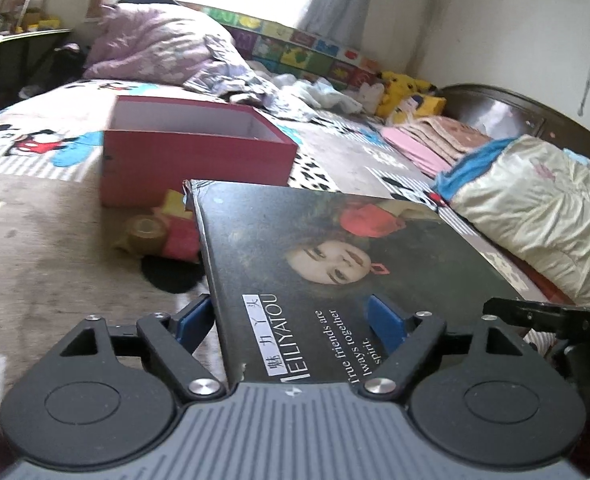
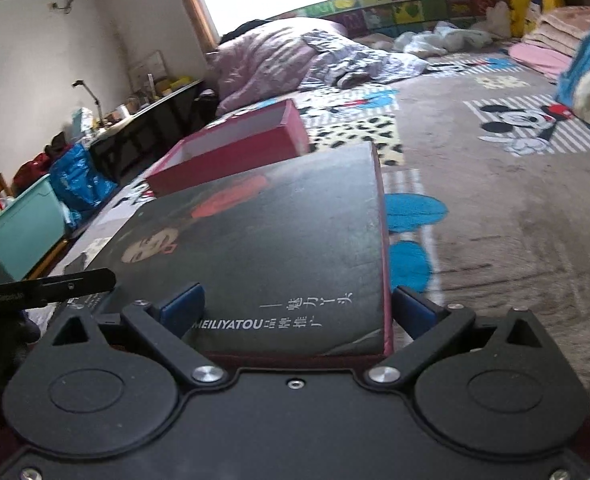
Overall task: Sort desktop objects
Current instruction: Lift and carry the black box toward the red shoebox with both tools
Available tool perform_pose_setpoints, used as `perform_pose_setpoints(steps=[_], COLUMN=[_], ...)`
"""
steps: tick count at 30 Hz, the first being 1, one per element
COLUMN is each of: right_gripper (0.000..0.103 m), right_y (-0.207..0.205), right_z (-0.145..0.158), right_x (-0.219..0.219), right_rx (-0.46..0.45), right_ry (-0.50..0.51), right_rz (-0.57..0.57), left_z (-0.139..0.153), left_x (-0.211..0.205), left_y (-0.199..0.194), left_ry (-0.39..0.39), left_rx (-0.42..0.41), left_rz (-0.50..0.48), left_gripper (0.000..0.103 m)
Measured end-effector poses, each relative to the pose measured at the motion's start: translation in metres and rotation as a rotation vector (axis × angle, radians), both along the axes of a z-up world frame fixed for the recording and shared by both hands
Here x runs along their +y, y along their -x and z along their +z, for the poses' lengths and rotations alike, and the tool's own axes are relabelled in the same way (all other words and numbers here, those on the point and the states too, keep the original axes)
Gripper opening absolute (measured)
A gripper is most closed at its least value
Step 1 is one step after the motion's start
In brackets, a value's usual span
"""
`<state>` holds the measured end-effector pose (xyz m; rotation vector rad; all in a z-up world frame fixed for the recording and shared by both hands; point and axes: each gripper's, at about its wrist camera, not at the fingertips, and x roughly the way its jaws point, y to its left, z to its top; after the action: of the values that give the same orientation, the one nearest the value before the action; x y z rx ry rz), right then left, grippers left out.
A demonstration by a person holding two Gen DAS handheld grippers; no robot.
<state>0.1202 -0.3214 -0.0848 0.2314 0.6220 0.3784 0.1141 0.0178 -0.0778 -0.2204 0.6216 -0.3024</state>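
Bed (image 1: 47,216): large, covered by a cartoon-mouse print spread; it carries everything here, no worktop in play.

Red box (image 1: 199,160): open-topped, appears empty, standing on the bed just beyond the lid's far edge.

Dark lid (image 1: 335,272): flat, portrait-printed, red-edged, held off the bed between both tools and tilted toward the red box. It looks like that box's lid.

Left tool (image 1: 295,320): straddles the lid's near-left corner, one blue pad under the edge, the other on the printed face. Whether the pads clamp or merely rest I cannot tell.

Right tool (image 2: 295,312): brackets the lid's right-hand corner; the right pad stands at the red side edge, the left on top. Grip likewise unclear.

Small items: tape roll (image 1: 147,232) and red-yellow packets (image 1: 179,236) on the bed in front of the box.

Step in hand, judged: seating the lid on the box. Keep both tools level with each other, square the lid's corners over the rim, lower evenly.

Legible: "MEILIYATOU", Chinese characters beside it, and part of "True friends are always together".
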Motion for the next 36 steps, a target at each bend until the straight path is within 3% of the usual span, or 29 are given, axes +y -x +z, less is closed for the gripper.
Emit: perform_pose_setpoints(steps=[18, 26, 36], right_gripper=[0.103, 0.103, 0.103], right_y=[-0.033, -0.057, -0.105], right_z=[0.024, 0.032, 0.044], right_x=[0.093, 0.126, 0.145], right_rx=[-0.058, -0.073, -0.086], right_ry=[0.036, 0.039, 0.032], right_rz=[0.174, 0.205, 0.206], left_z=[0.016, 0.024, 0.037], left_x=[0.095, 0.127, 0.148], left_y=[0.008, -0.015, -0.071], left_ry=[0.034, 0.028, 0.027], left_rx=[-0.042, -0.063, -0.085], left_rz=[0.153, 0.183, 0.182], left_gripper=[0.083, 0.083, 0.083])
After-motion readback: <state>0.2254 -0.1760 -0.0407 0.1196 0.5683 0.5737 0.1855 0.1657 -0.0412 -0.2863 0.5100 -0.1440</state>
